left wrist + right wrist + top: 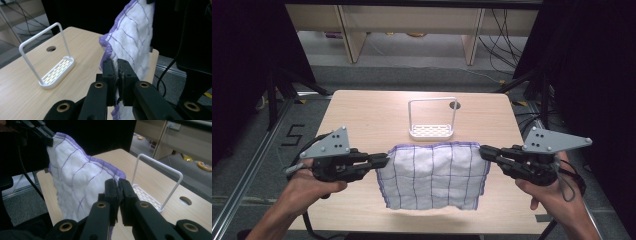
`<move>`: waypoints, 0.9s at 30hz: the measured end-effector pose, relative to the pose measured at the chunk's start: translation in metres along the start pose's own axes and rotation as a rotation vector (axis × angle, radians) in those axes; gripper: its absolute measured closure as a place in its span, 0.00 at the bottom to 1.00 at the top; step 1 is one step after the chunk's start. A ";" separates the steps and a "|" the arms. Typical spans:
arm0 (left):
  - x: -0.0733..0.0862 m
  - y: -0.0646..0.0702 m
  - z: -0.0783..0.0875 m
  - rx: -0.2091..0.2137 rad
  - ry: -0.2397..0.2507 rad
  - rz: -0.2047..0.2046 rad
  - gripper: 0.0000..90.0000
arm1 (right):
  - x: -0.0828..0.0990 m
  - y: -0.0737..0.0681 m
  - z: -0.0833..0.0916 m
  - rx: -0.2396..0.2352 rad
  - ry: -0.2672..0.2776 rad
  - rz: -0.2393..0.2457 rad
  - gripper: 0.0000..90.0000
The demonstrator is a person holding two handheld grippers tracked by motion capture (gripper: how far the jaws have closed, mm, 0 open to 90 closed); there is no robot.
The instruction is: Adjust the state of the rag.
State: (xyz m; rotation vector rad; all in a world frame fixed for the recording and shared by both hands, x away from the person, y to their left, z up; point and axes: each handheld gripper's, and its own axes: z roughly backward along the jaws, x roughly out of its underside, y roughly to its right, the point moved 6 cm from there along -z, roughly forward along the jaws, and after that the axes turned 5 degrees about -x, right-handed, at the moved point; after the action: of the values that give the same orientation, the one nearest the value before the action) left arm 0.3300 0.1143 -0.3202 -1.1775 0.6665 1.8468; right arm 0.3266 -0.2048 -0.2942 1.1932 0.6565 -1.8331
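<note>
A white cloth [434,175] with purple grid lines and purple edging hangs spread in the air above the near half of the wooden table [362,115]. My left gripper [387,161] is shut on its upper left corner, and my right gripper [482,151] is shut on its upper right corner. In the left gripper view the cloth [132,37] runs up and away from my pinched jaws [117,72]. The right gripper view shows the cloth [75,182] stretching from my jaws [117,192] to the other gripper [42,132] at top left.
A white wire rack [432,119] with a slotted base stands upright at the middle of the table, just beyond the cloth. A round hole [455,105] sits in the tabletop behind it. Dark curtains flank both sides; cables lie on the floor at the back right.
</note>
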 end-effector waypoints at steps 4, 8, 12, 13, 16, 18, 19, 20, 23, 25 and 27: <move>0.022 -0.032 -0.034 -0.029 -0.043 0.081 0.94 | 0.021 0.024 -0.028 -0.004 -0.074 -0.081 0.96; 0.056 -0.077 -0.085 -0.090 -0.099 0.156 0.94 | 0.057 0.071 -0.071 0.039 -0.170 -0.173 0.96; 0.086 -0.109 -0.127 -0.170 -0.156 0.209 0.94 | 0.090 0.115 -0.115 0.069 -0.230 -0.235 0.96; 0.091 -0.118 -0.138 -0.176 -0.151 0.185 0.94 | 0.095 0.120 -0.121 0.083 -0.239 -0.244 0.96; 0.097 -0.125 -0.152 -0.193 -0.147 0.158 0.94 | 0.108 0.134 -0.140 0.101 -0.285 -0.238 0.96; 0.100 -0.127 -0.151 -0.196 -0.156 0.141 0.94 | 0.113 0.140 -0.145 0.108 -0.290 -0.222 0.96; 0.101 -0.125 -0.151 -0.202 -0.139 0.152 0.94 | 0.114 0.139 -0.145 0.105 -0.289 -0.222 0.96; 0.102 -0.125 -0.148 -0.202 -0.145 0.141 0.94 | 0.116 0.139 -0.144 0.101 -0.289 -0.212 0.96; 0.104 -0.109 -0.139 -0.173 -0.108 0.118 0.94 | 0.119 0.130 -0.137 0.092 -0.276 -0.205 0.95; 0.108 -0.098 -0.133 -0.163 -0.112 0.095 0.93 | 0.122 0.123 -0.130 0.078 -0.269 -0.187 0.95; 0.115 -0.081 -0.129 -0.162 -0.123 0.048 0.93 | 0.126 0.117 -0.122 0.071 -0.241 -0.173 0.94</move>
State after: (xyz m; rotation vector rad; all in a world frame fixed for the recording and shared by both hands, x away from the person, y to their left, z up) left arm 0.4342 0.0977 -0.4792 -1.1482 0.4875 2.0261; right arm 0.4594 -0.2152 -0.4577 0.9631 0.5758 -2.1207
